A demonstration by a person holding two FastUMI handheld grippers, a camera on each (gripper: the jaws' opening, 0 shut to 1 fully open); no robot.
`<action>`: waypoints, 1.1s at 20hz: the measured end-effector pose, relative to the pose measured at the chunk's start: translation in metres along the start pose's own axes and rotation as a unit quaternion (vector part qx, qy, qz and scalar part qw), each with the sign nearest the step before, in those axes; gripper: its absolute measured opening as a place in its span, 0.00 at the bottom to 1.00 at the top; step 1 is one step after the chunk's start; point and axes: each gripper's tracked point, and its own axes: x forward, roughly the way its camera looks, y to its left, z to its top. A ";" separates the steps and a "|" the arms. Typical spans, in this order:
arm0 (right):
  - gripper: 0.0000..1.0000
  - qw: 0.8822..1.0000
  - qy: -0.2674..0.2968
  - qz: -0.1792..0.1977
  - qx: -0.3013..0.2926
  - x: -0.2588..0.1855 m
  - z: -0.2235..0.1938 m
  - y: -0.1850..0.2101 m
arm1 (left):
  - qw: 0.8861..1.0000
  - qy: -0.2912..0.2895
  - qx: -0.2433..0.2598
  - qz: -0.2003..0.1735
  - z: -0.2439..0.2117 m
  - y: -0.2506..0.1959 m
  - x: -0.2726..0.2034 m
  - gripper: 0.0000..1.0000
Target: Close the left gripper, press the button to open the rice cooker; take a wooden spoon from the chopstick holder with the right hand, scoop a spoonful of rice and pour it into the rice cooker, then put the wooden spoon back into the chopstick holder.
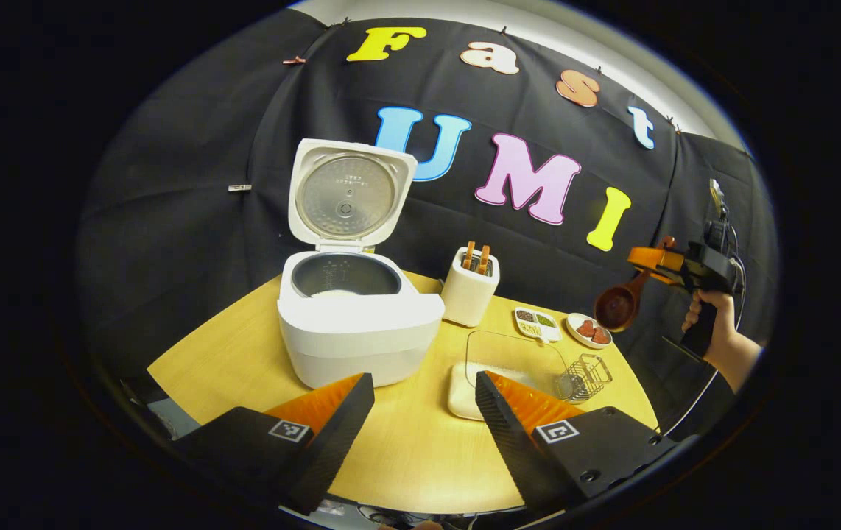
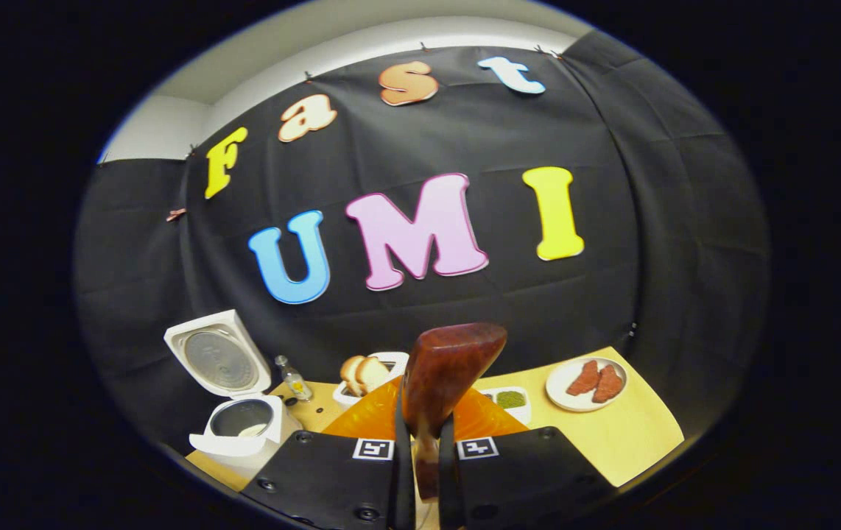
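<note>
The rice cooker (image 1: 358,324) stands toward the back left of the bench (image 1: 406,449) with its lid (image 1: 350,193) raised, so the button step is judged complete. White rice already lies in the bottom of the inner pot (image 1: 343,276). Whether it came from a spoonful cannot be told. The left gripper (image 1: 424,412) hangs over the front edge of the bench with its jaws wide apart and nothing between them. The right gripper (image 2: 420,471) is clamped on the handle of the wooden spoon (image 2: 444,375), held in the air off the right edge of the bench, well apart from the cooker. In the left gripper view the spoon's bowl appears dark and empty, though this is small and not certain. The chopstick holder (image 1: 469,288) stands just to the right of the cooker, with two wooden handles left in it. A clear container (image 1: 512,361) with rice in it sits near the front right of the bench. The spoon has been fetched. Remaining on this evidence: return of the spoon to the holder, and possibly the scoop and pour.
</note>
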 end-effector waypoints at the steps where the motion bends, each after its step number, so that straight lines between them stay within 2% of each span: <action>1: 0.16 1.000 0.006 -0.011 0.010 0.001 -0.004 -0.016 | 1.000 0.001 0.000 0.003 0.000 -0.006 0.001 0.96; 5: 0.17 0.997 0.037 -0.047 0.048 0.006 -0.036 -0.074 | 1.000 0.001 0.013 0.021 0.006 -0.022 0.004 0.96; 9: 0.17 0.992 0.072 -0.064 0.079 0.013 -0.080 -0.107 | 0.999 -0.002 0.022 0.041 0.016 -0.027 0.010 0.96; 16: 0.17 0.984 0.128 -0.067 0.106 0.039 -0.147 -0.119 | 0.997 -0.012 0.003 0.075 0.027 -0.042 0.010 0.95; 18: 0.17 0.982 0.135 -0.075 0.111 0.043 -0.159 -0.124 | 0.995 -0.009 -0.004 0.098 0.028 -0.039 0.003 0.95; 22: 0.17 0.978 0.147 -0.087 0.117 0.042 -0.177 -0.130 | 0.992 -0.043 -0.018 0.120 0.055 -0.035 -0.009 0.96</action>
